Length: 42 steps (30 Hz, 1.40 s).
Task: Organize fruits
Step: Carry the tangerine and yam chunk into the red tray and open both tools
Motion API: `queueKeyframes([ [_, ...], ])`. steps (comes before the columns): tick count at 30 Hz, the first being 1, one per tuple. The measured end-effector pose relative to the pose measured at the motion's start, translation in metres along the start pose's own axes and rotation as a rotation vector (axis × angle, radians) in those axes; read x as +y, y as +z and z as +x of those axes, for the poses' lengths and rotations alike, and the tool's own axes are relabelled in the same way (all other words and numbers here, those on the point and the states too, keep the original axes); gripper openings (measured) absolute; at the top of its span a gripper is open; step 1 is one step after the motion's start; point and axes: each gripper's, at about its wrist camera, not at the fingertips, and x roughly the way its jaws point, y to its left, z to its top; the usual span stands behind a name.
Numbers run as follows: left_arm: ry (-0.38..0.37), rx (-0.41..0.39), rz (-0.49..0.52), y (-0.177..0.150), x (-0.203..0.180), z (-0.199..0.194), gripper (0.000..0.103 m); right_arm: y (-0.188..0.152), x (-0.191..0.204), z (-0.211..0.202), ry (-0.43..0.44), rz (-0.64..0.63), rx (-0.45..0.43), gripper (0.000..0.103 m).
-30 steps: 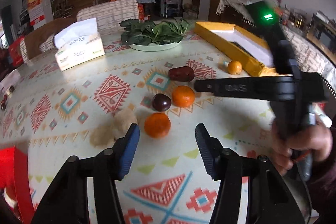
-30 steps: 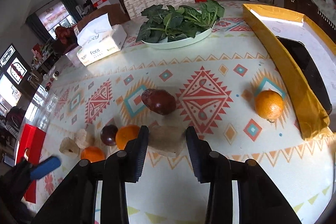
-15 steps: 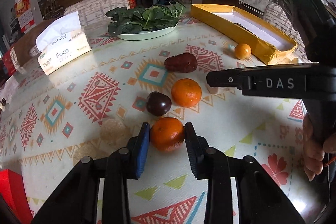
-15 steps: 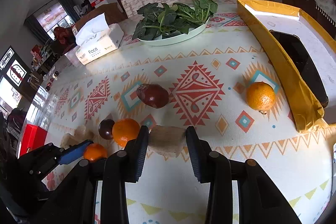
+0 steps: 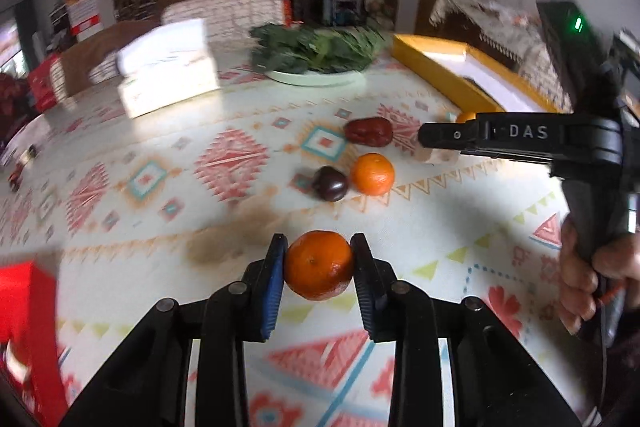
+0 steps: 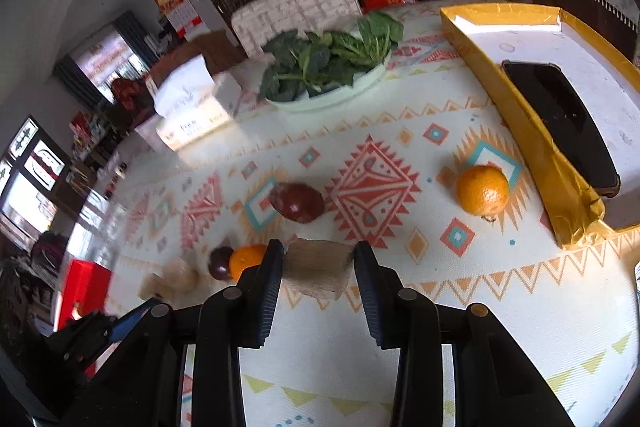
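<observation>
My left gripper is shut on an orange tangerine, blue pads pressing both its sides. Beyond it on the patterned tablecloth lie a dark plum, another tangerine and a dark red fruit. My right gripper is shut on a beige rough chunk; from the left wrist view this right gripper reaches in from the right with the chunk under its tip. A lone orange sits near the yellow tray. The dark red fruit lies just beyond the chunk.
A plate of leafy greens and a tissue box stand at the back. A yellow-rimmed tray with a black phone runs along the right. Two beige lumps lie left. A red box is at the left edge.
My left gripper moved up to the nearest tangerine and closed on it. The right gripper kept its hold on the beige chunk and barely moved.
</observation>
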Motion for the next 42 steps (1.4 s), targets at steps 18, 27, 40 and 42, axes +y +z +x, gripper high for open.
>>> queueKeyframes([
  [18, 0.339, -0.144, -0.419, -0.076, 0.239, -0.178, 0.031, -0.017, 0.141, -0.031, 0.168, -0.182, 0.001, 0.04],
  [27, 0.424, -0.034, -0.522, -0.092, 0.33, -0.153, 0.032, -0.048, 0.301, 0.022, 0.347, -0.366, 0.17, 0.04],
  [40, 0.401, 0.047, -0.612, -0.115, 0.366, -0.127, 0.032, -0.105, 0.38, 0.129, 0.28, -0.492, 0.32, 0.041],
  [42, 0.398, 0.039, -0.622, -0.116, 0.366, -0.129, 0.036, -0.107, 0.381, 0.133, 0.285, -0.488, 0.327, 0.041],
])
